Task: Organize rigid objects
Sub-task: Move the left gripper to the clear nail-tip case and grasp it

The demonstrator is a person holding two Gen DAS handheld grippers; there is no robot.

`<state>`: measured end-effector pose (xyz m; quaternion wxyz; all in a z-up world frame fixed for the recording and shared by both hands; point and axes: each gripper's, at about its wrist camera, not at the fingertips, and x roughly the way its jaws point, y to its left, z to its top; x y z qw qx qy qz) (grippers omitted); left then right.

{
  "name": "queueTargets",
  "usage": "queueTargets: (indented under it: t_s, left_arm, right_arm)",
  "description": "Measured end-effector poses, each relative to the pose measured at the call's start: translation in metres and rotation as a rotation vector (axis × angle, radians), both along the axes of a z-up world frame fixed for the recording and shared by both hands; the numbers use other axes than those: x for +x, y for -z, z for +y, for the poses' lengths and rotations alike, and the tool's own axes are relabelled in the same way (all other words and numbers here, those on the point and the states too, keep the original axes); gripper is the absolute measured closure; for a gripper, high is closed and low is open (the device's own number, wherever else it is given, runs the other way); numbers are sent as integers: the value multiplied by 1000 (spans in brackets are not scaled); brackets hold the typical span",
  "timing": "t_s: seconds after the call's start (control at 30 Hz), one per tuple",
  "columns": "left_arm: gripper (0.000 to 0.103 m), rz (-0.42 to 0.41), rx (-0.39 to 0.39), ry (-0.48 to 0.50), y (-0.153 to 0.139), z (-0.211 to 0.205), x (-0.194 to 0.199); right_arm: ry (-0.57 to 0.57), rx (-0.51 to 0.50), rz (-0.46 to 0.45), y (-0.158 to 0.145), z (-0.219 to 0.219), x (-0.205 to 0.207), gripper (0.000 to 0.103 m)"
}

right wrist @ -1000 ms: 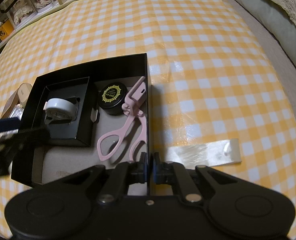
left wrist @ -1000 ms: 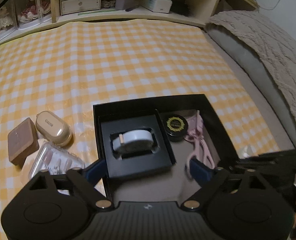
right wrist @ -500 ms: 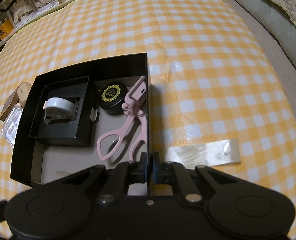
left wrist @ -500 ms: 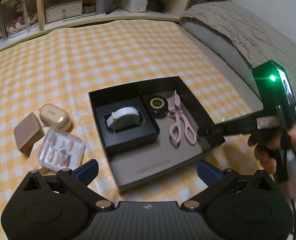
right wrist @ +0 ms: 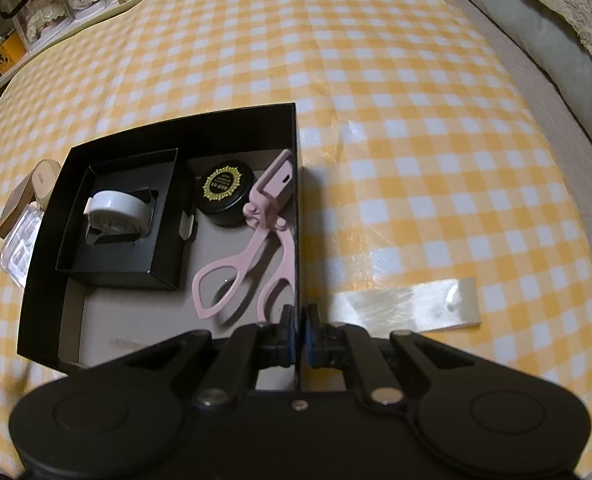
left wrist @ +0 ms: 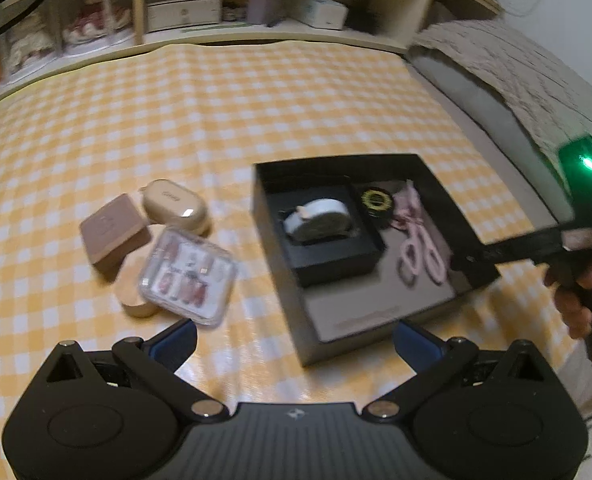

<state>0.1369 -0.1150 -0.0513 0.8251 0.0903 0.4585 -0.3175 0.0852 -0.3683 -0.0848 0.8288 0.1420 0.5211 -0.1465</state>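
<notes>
1. Ahead of the left gripper's [left wrist: 293, 334] left fingertip, a brown square box [left wrist: 113, 236], a beige oval case [left wrist: 173, 206] and a clear case of press-on nails [left wrist: 187, 276] cluster on the yellow checked cloth [left wrist: 175, 112].
2. The left gripper's fingers are spread wide apart, holding nothing.
3. Ahead of its right fingertip sits the black tray [left wrist: 279, 288]. It holds a smaller black box with a white tape roll [left wrist: 320, 220], a round black tin [right wrist: 223, 190] and a pink eyelash curler [right wrist: 251, 236].
4. The right gripper [right wrist: 298, 336] is pinched on the tray's right wall.
5. Just right of those fingers, a clear strip of tape [right wrist: 408, 304] lies on the cloth.
</notes>
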Motion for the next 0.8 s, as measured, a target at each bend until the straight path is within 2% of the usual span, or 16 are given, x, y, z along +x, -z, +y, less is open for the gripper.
queueTargets:
  t_s: [0.23, 0.37, 0.57, 0.8]
  left_arm:
    - [0, -74, 35, -83, 3, 12, 22]
    - [0, -123, 84, -87, 10, 18, 37]
    - [0, -140, 172, 35, 32, 20, 53]
    - [1, -246, 246, 144, 51, 5, 53]
  right_arm:
    - [-3, -2, 3, 1, 1, 0, 98]
    - [-3, -2, 4, 1, 0, 0, 98]
    - [-4, -2, 5, 1, -1, 0, 98]
    - [-4, -2, 6, 1, -1, 0, 98]
